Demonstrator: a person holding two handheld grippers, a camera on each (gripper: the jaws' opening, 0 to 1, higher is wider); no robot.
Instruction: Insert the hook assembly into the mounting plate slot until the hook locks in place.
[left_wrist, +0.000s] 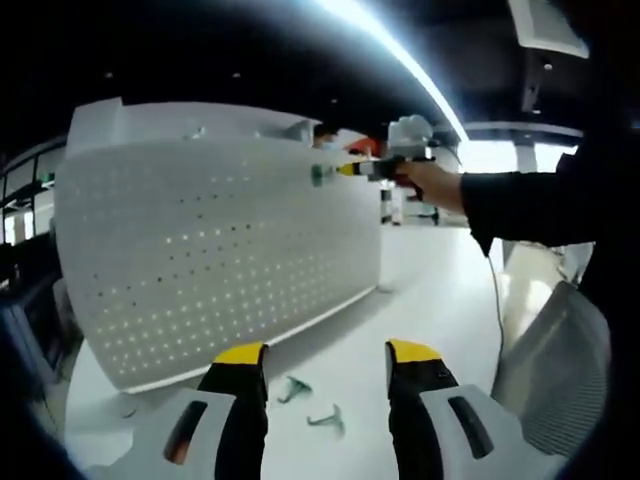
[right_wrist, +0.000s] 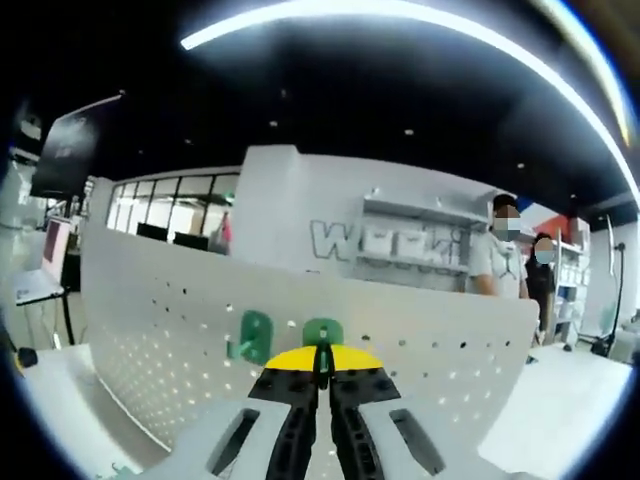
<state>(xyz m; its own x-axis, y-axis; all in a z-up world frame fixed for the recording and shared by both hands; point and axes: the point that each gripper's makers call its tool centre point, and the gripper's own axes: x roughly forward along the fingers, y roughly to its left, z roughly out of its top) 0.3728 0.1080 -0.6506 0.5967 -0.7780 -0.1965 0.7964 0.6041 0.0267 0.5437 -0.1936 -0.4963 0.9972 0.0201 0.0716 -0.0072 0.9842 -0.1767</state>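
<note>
A white perforated mounting plate (left_wrist: 210, 250) stands upright on the white table (left_wrist: 420, 290). My left gripper (left_wrist: 326, 352) hangs open and empty in front of the plate, low over the table. Two loose green hooks (left_wrist: 292, 388) (left_wrist: 328, 420) lie on the table between its jaws. My right gripper (left_wrist: 348, 170), held by a hand, reaches in from the right toward the plate's upper right part. In the right gripper view, the right gripper (right_wrist: 322, 362) is shut on a green hook (right_wrist: 323, 333) close against the plate (right_wrist: 150, 330). Another green hook (right_wrist: 253, 335) sits on the plate just left of it.
A grey mesh chair (left_wrist: 560, 370) stands at the right by the table's edge. A dark sleeve (left_wrist: 530, 205) crosses the upper right. Two people (right_wrist: 500, 262) stand behind the plate at the back right. A dark screen (right_wrist: 70, 145) hangs at the upper left.
</note>
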